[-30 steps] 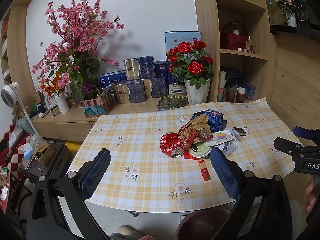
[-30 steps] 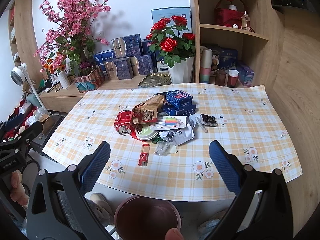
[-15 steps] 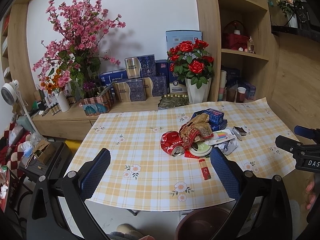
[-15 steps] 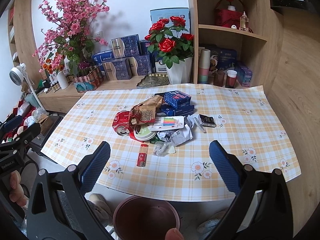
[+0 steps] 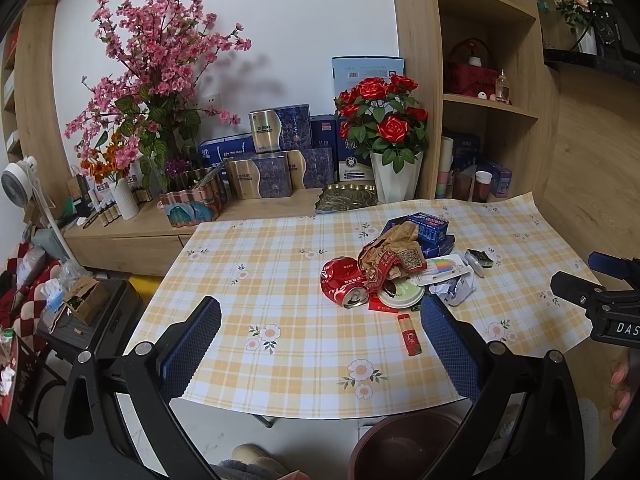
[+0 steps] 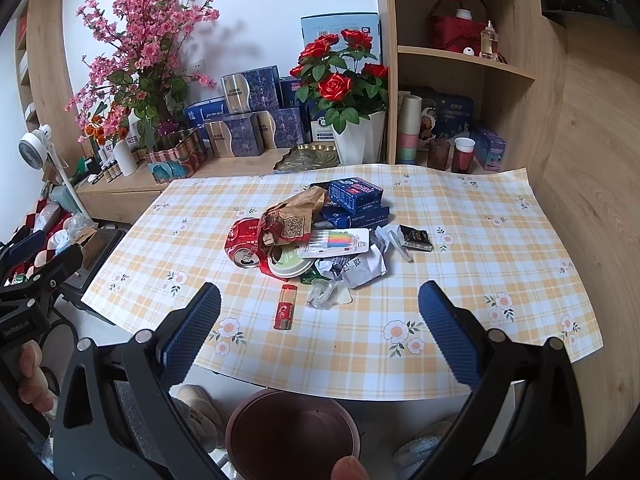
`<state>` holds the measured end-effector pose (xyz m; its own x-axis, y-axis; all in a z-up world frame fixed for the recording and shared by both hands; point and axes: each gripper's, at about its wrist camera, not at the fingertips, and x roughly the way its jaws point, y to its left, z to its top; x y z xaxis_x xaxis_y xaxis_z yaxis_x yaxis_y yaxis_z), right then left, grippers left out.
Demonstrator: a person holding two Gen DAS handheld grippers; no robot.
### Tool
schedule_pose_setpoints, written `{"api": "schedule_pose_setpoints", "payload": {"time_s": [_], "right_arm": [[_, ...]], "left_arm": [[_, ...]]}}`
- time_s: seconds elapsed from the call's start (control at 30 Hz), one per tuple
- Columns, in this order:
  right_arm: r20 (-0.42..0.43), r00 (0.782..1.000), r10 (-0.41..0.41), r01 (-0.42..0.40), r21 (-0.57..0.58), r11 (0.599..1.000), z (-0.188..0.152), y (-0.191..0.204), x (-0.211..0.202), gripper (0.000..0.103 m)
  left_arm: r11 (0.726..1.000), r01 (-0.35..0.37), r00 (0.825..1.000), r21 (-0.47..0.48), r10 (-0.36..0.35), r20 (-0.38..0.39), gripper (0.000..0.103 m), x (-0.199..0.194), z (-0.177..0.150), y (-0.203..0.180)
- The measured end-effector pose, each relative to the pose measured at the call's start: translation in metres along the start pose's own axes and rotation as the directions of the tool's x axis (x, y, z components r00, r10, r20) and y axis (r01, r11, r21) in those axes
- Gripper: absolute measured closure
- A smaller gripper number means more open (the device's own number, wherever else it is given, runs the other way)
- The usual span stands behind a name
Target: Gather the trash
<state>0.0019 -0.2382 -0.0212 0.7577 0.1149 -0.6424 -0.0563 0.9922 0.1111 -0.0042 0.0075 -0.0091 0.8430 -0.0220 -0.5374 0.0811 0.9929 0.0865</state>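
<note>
- Trash pile lies mid-desk, beyond the right claw and left claw
- Both claws gape wide, holding nothing

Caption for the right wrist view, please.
Open right gripper faces a trash pile on the checked tablecloth: crushed red can, paper bag, blue boxes; brown bin below.

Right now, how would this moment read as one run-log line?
phase: approach | left gripper: open, empty | right gripper: open, empty | trash pile: untouched on table | bin: below near edge
</note>
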Motion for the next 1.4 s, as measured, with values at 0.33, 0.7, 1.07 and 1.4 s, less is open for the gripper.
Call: {"api": "schedule_pose_setpoints", "payload": {"time_s": [0.33, 0.7, 1.07, 1.4], "right_arm": [[-0.005, 1.000, -0.001, 0.001, 0.002, 1.000, -0.001, -0.001, 0.001, 0.006], [0.014, 1.000, 0.025, -0.026, 0.032, 0.999, -0.012, -0.008, 0.012, 0.006], [-0.015, 1.000, 0.012, -0.011, 0.024, 1.000, -0.022, -0.016, 0.036, 0.006], [-0.070, 0.996, -0.060, 0.061, 0.018, 0.998, -0.026, -0.034, 0.081, 0.006]], "left_arm": [[1.000, -0.001, 1.000, -0.013, 0.001, -0.009, 0.005, 0.003, 0.000, 0.002], [0.984, 0.145, 0.987, -0.102, -0.137, 0.086, 0.005, 0.021, -0.014, 0.025], [0.973, 0.187, 0.982, -0.133, -0.188, 0.007, 0.005, 0.060, -0.031, 0.031], [0.954, 0.256, 0.954, -0.158, -0.275, -0.118, 0.005, 0.118, -0.023, 0.018]]}}
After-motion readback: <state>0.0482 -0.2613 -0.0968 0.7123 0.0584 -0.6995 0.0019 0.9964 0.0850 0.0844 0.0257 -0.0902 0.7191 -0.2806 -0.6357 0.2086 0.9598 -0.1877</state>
